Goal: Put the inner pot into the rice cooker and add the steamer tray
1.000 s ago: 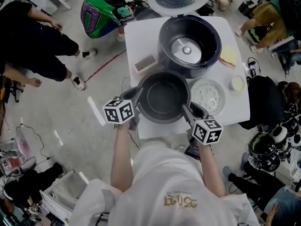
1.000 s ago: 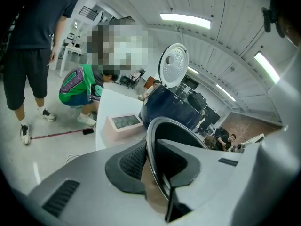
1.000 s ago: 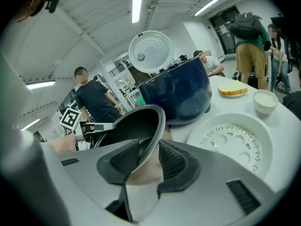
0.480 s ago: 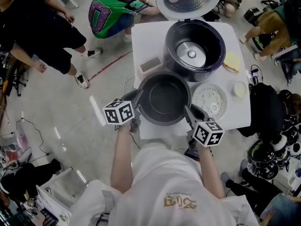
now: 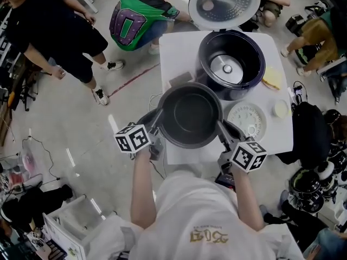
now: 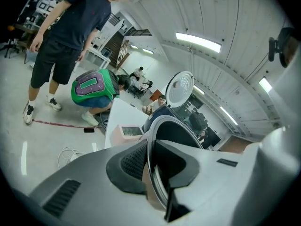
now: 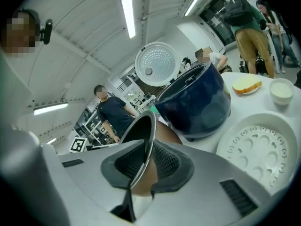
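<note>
The dark inner pot [image 5: 190, 115] hangs above the white table's [image 5: 176, 50] near edge, carried between both grippers. My left gripper [image 5: 158, 119] is shut on its left rim [image 6: 151, 145], one pad inside and one outside. The jaws of my right gripper [image 5: 221, 129] are closing on the right rim [image 7: 143, 128], and both pads press on it. Just beyond the pot stands the open dark-blue rice cooker [image 5: 257, 50], its lid [image 5: 223, 4] tipped up and its well holding nothing. To the pot's right the white perforated steamer tray [image 5: 246, 119] lies flat on the table; it also shows as steamer tray [image 7: 258, 147].
A small box [image 5: 181, 79] sits left of the cooker. A yellow sponge-like piece [image 5: 272, 77] and a small white bowl [image 5: 281, 109] lie along the table's right side. People crouch and stand behind and left of the table. Bags crowd the floor at right.
The pot has risen off the table between both grippers and drifted a little toward the cooker. The right jaws have drawn in onto its rim.
</note>
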Action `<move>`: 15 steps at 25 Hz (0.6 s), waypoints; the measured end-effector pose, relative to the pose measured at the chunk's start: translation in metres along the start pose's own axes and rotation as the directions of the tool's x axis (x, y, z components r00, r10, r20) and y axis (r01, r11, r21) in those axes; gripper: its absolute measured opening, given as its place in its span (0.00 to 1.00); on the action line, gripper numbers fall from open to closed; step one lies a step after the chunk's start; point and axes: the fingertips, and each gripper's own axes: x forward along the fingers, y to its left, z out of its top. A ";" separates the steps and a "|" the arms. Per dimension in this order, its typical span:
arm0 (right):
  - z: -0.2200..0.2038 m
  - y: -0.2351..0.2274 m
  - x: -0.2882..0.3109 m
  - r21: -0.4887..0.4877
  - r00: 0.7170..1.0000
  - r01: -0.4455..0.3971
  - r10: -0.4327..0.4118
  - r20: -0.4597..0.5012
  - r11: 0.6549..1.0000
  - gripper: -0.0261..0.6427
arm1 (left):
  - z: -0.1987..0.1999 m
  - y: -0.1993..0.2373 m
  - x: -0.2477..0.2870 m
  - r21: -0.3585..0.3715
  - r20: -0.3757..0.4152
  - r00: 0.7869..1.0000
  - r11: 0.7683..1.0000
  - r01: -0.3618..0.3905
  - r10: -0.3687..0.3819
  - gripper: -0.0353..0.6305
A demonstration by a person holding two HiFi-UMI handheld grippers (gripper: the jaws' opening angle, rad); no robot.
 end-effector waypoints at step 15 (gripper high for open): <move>0.057 0.075 -0.004 0.001 0.980 -0.168 0.167 0.105 0.986 0.12 | 0.073 -0.039 -0.060 0.026 0.222 0.969 0.994 0.108 -0.111 0.15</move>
